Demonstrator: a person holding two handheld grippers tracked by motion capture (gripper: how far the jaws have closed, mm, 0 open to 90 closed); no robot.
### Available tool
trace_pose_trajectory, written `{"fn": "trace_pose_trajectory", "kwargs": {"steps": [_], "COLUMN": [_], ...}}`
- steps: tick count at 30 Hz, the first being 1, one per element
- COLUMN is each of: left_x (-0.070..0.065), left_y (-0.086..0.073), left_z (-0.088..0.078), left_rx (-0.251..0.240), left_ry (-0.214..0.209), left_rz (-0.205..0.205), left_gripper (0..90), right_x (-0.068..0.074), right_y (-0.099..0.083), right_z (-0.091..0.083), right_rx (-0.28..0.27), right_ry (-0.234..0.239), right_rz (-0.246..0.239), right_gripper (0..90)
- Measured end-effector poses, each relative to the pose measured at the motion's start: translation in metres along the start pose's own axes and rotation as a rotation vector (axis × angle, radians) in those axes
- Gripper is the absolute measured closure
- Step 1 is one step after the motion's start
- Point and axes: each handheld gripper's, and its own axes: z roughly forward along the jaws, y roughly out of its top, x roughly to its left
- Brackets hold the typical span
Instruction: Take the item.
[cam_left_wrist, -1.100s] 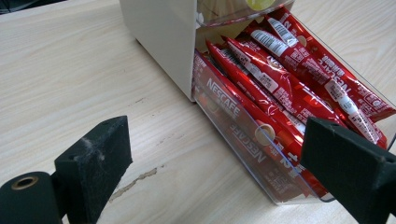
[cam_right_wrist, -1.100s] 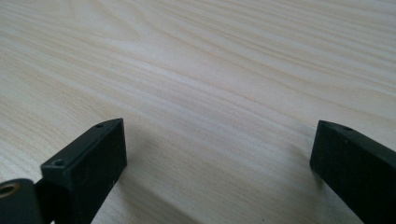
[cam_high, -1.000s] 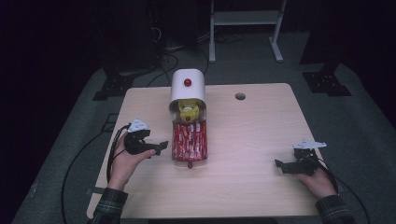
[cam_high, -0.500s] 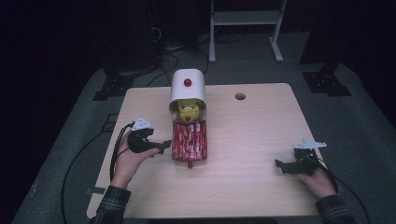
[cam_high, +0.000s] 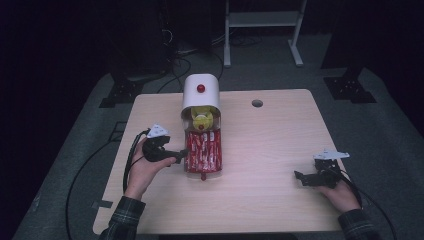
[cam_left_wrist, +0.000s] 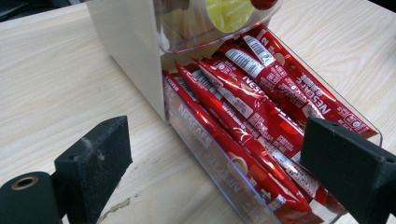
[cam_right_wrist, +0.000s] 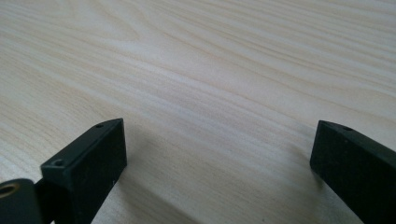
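Not much has shifted over the last second: left tool (cam_high: 181, 155) has crept a touch closer to the dispenser's tray, right tool (cam_high: 302, 176) hasn't budged.

Nearest the person, both forearms come in from the bottom edge of the high view. The right tool sits low over the bare desk (cam_high: 270, 150) on the right side, well apart from everything, jaws spread wide with nothing between them; its own view is just wood grain.

Left tool is where the action is. Jaws are wide apart, and in the left gripper view they straddle the near corner of the clear tray (cam_left_wrist: 212, 161), one jaw out over the desk, the other over the far rim. Nothing is gripped yet.

That tray is packed with red stick sachets (cam_left_wrist: 261, 98) lying lengthwise, overlapping each other. It sticks out from the front of a white dispenser (cam_high: 201, 94) standing mid-desk, with a red knob up top and a yellowish pod (cam_high: 201, 119) behind the clear window.

Looks like the reach-in step, lining up to pull one sachet. Next move probably calls for tipping the jaws down over the rim onto a single top stick and closing on just that one, since they're stacked tight and slippery-looking. Grabbing two seems an easy mistake.
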Motion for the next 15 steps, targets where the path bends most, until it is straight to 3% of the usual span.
{"fn": "trace_pose_trajectory", "kwargs": {"steps": [15], "left_x": [-0.010], "left_y": [0.010], "left_z": [0.011], "left_rx": [-0.004], "left_ry": [-0.027], "left_rz": [0.018], "left_gripper": [10.2], "right_x": [0.000], "right_y": [0.000], "right_z": [0.000], "right_rx": [0.000], "right_ry": [0.000], "right_rz": [0.000], "right_gripper": [3.0]}}
